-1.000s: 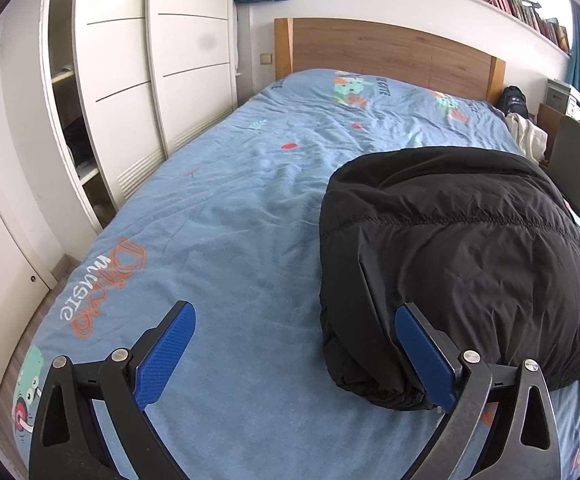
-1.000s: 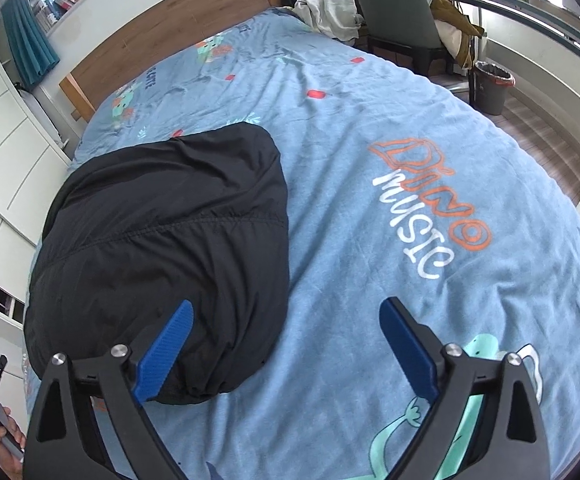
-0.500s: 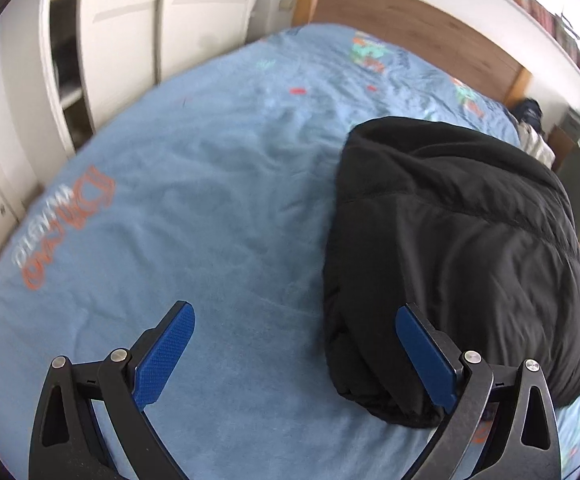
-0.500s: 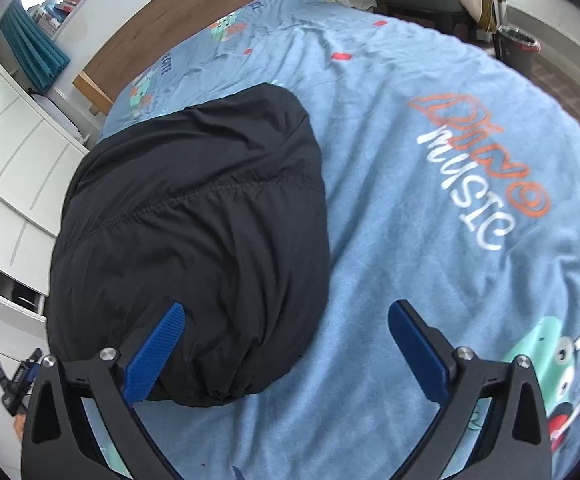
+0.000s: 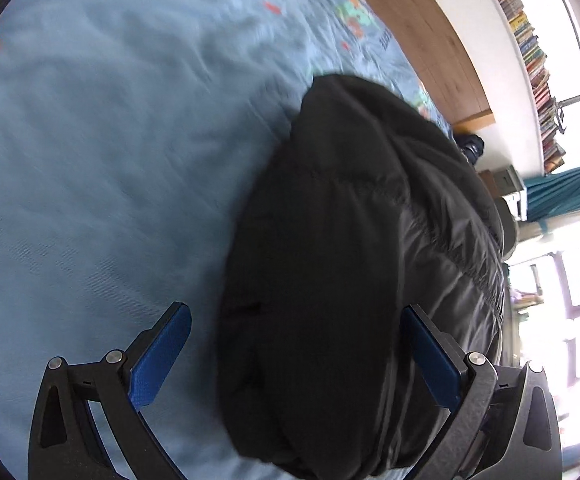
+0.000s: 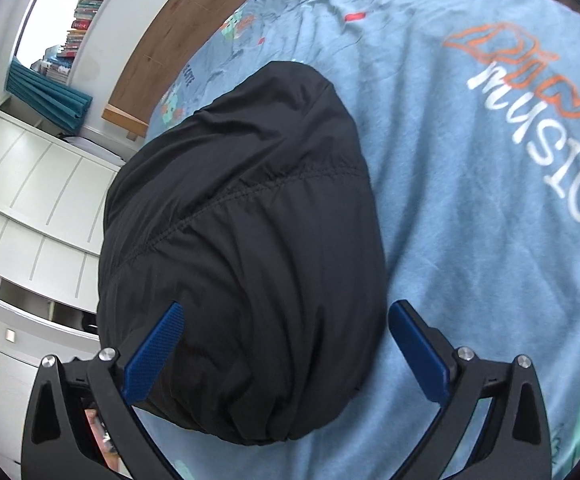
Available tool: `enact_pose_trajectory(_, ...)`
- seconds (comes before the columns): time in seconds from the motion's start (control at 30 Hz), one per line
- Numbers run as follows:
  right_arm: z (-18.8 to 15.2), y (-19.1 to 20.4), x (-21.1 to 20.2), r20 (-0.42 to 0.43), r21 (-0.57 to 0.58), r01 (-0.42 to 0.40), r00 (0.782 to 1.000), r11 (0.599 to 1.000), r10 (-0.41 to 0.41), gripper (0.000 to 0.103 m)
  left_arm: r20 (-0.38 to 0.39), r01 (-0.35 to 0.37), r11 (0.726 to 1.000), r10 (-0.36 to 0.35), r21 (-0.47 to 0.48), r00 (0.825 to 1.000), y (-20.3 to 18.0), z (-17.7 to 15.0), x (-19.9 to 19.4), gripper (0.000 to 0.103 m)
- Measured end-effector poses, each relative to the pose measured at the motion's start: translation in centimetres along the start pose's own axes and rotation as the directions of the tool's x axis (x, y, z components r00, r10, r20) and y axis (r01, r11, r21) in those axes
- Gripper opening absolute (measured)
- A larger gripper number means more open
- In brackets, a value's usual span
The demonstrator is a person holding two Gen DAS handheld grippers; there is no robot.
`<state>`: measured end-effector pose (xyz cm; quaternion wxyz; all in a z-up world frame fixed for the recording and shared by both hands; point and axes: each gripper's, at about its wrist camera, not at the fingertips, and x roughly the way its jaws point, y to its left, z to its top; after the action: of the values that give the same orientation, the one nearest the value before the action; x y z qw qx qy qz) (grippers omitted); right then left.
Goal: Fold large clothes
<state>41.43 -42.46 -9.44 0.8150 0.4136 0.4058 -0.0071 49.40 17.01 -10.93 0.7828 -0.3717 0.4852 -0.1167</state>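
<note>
A black padded jacket [image 5: 361, 264] lies bunched in a thick folded bundle on the blue printed bedspread [image 5: 90, 160]. It also shows in the right wrist view [image 6: 242, 240]. My left gripper [image 5: 297, 320] is open, its blue fingers straddling the bundle's near left end from above. My right gripper [image 6: 286, 316] is open too, its fingers spread over the bundle's near right end. Neither gripper holds anything.
The bedspread [image 6: 489, 200] carries an orange and white print [image 6: 541, 128] to the right of the jacket. A wooden headboard [image 5: 429, 36] and a bookshelf [image 5: 537, 60] lie beyond. White wardrobe doors [image 6: 30, 200] stand to the left.
Both grippers have moved in and tilted down over the jacket's near end, so the bundle now sits between each pair of fingers. The jacket has not moved.
</note>
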Motion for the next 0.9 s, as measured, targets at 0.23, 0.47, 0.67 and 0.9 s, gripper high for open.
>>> enact_pose_trajectory(0.23, 0.7, -1.9, 3.8, -0.071, 0.034, -0.036, 0.997, 0.999, 0.038, 0.103, -0.057, 0.114, 0.993, -0.116, -0.029, 0.992, 0.6, -0.4, 2.6, 0.102)
enact_pose_trajectory(0.47, 1.3, -0.5, 8.4, -0.120, 0.029, -0.168, 0.978, 0.985, 0.170, 0.103, -0.146, 0.251, 0.967, -0.256, -0.054, 0.956, -1.0, -0.8, 4.4, 0.102)
enact_pose_trajectory(0.67, 1.8, -0.2, 9.9, -0.149, 0.026, -0.222, 0.963, 0.975, 0.224, 0.103, -0.177, 0.236, 0.970, -0.243, -0.058, 0.954, -1.0, -0.9, 5.1, 0.102)
enact_pose_trajectory(0.9, 1.7, 0.2, 10.9, -0.174, 0.035, -0.191, 0.965, 0.981, 0.194, 0.103, -0.192, 0.181, 0.983, -0.180, -0.010, 0.965, -2.2, -1.7, 4.8, 0.102)
